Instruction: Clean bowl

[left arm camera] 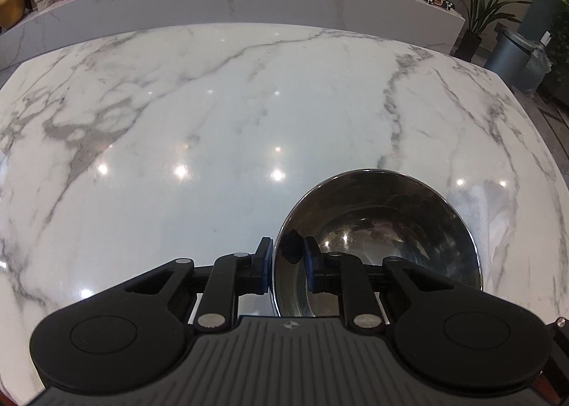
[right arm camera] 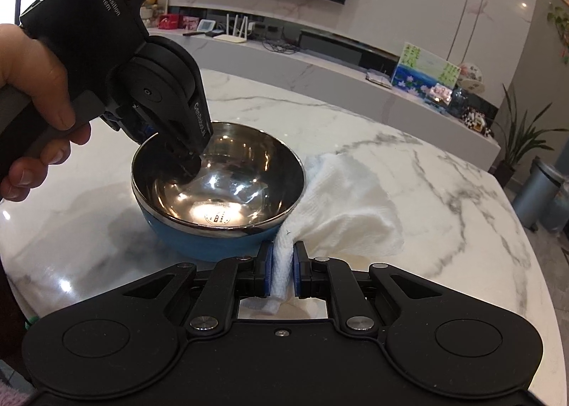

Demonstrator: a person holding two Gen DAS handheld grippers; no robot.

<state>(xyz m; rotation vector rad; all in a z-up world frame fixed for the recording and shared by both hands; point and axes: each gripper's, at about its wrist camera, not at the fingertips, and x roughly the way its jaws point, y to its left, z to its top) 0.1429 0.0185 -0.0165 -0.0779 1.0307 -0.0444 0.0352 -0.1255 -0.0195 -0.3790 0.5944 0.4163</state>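
Left jaws nearly together, clamped on the rim of the bowl (left arm camera: 377, 238): one blue pad outside the wall, the other inside, steel pinched between. Left gripper (left arm camera: 287, 262) angled steeply down over the near-left edge; seen from the right wrist as a black pistol-shaped tool (right arm camera: 188, 157) dipping into the bowl (right arm camera: 218, 185), gripped by a hand (right arm camera: 35, 100) at the left edge of that view.

Right jaws as close as they get, clamped on a white cloth (right arm camera: 341, 199). Right gripper (right arm camera: 282, 270) holding one bunched corner between its blue pads, with a short tail of cloth poking out below the pads. Rest of the cloth spread loosely on the counter (right arm camera: 444, 192), just beside the right side of the bowl and touching or almost touching its wall.

Bowl upright on the white marble counter (left arm camera: 177, 121), shiny steel inside, blue outside, near the front edge. Inside bare apart from bright reflections and a small round mark at the bottom. From the left wrist, the cloth (left arm camera: 476, 206) visible only as a pale patch beyond the bowl's right rim.
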